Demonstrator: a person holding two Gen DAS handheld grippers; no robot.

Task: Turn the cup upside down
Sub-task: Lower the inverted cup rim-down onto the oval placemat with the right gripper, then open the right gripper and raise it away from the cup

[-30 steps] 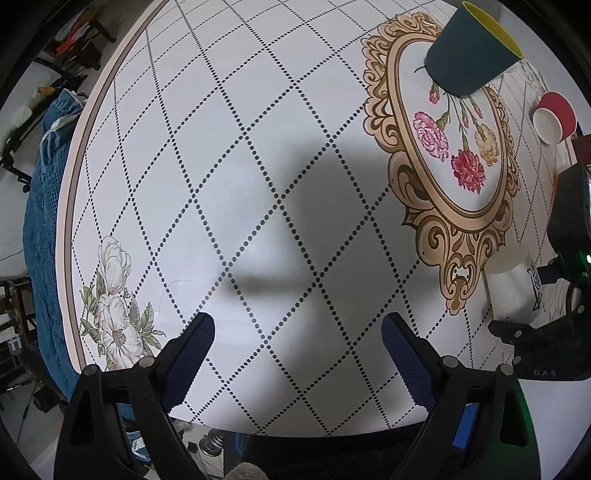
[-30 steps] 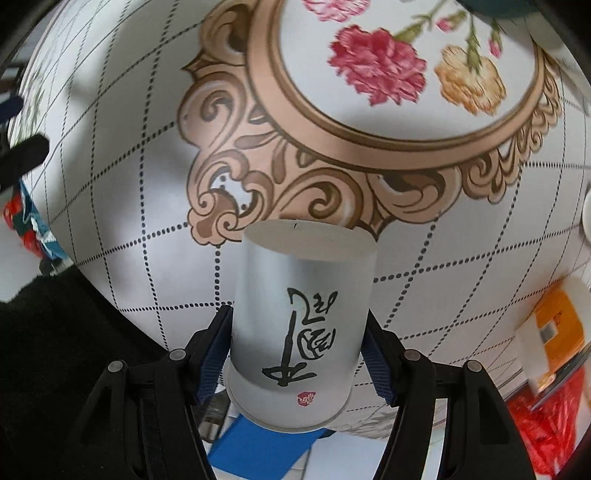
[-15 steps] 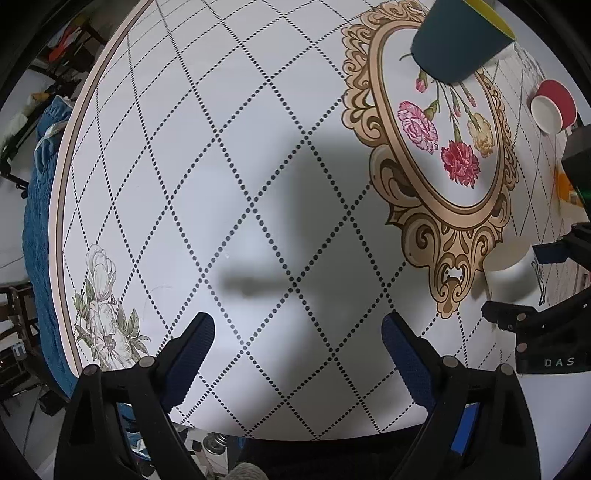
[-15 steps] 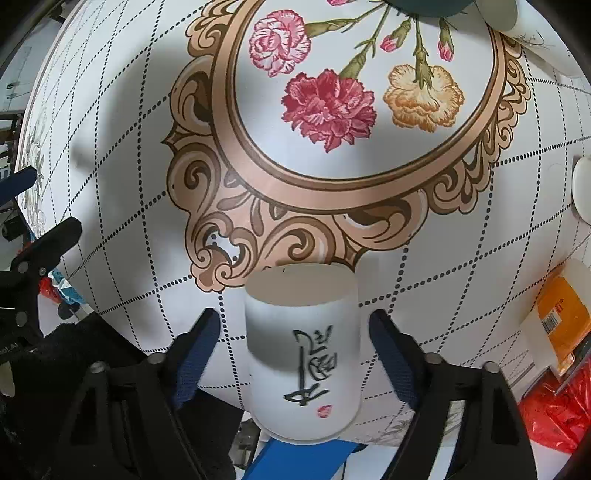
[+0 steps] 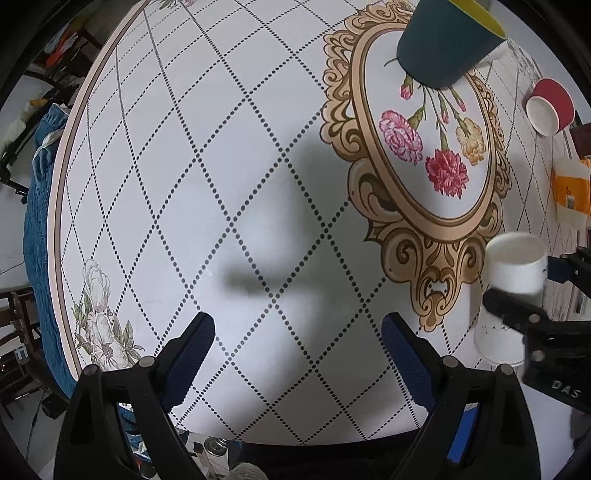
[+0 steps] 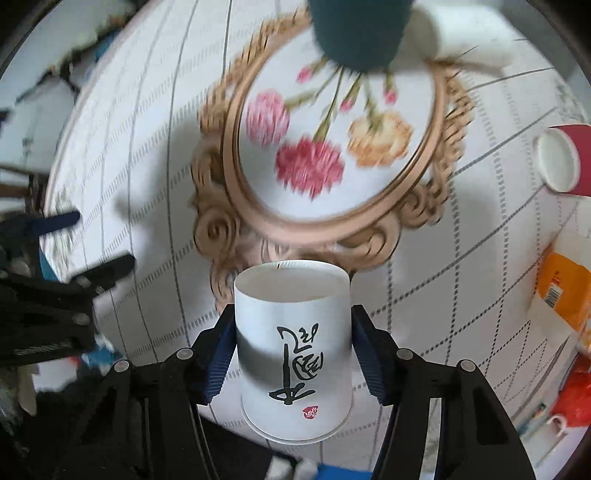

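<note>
Holding now: I have the white paper cup (image 6: 293, 350) clamped in my right gripper (image 6: 293, 349), pads against both sides.
Cup position: upside down, wide rim nearest my camera, above the desk (image 5: 207, 184) edge.
Left gripper (image 5: 297, 345): fingers spread wide, nothing between them.
Beyond: teal cup (image 5: 448, 38), red cup (image 5: 550, 107).

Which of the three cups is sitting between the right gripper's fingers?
The white paper cup with black brush writing, between the right hand-held gripper fingers. The teal cup stands farther off; the red cup lies sideways.
</note>
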